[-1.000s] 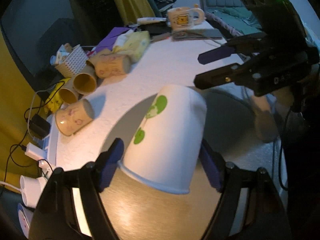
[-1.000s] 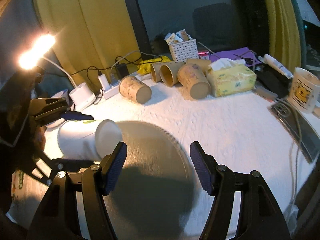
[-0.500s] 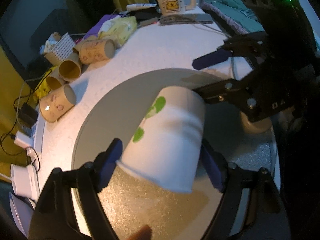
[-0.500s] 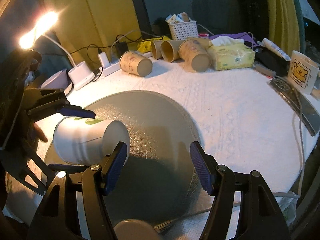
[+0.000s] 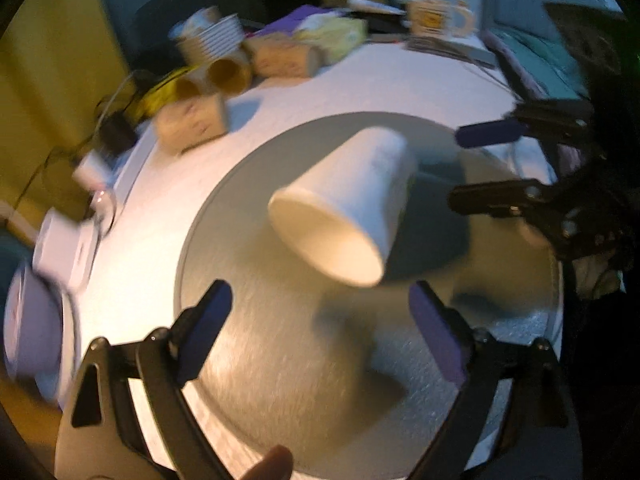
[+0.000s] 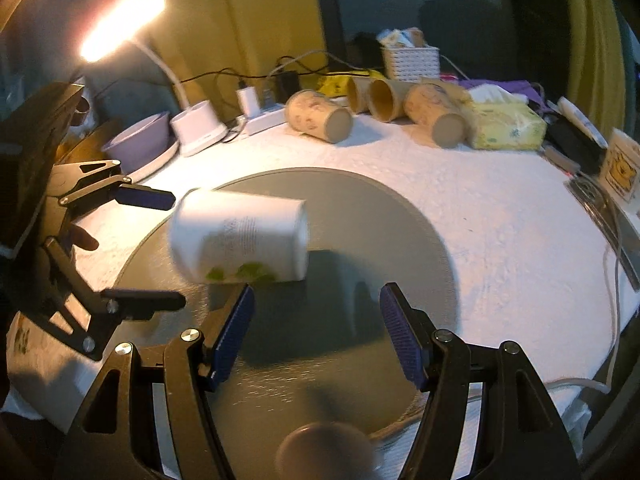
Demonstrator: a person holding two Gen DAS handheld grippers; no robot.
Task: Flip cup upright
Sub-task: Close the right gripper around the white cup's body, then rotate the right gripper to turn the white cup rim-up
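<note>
A white paper cup [image 5: 352,204] with green spots lies on its side over the round grey mat [image 5: 280,360], blurred by motion, its open mouth toward my left gripper. It also shows in the right wrist view [image 6: 240,240] above the mat [image 6: 360,216]. My left gripper [image 5: 320,336] is open and empty, just behind the cup, not touching it. My right gripper [image 6: 316,328] is open and empty, just short of the cup. The left gripper [image 6: 160,248] shows in the right wrist view beside the cup's mouth end.
Several brown paper cups [image 6: 320,116] lie on their sides at the table's far edge, with a white basket [image 6: 410,62], a yellow tissue pack [image 6: 506,124], a lamp base [image 6: 198,128], a purple bowl [image 6: 138,142] and a mug [image 5: 436,18]. A brown round object [image 6: 326,450] sits below my right gripper.
My left gripper has opened and let go of the cup. The cup has dropped away from its fingers and turned, its mouth now facing the left camera.
</note>
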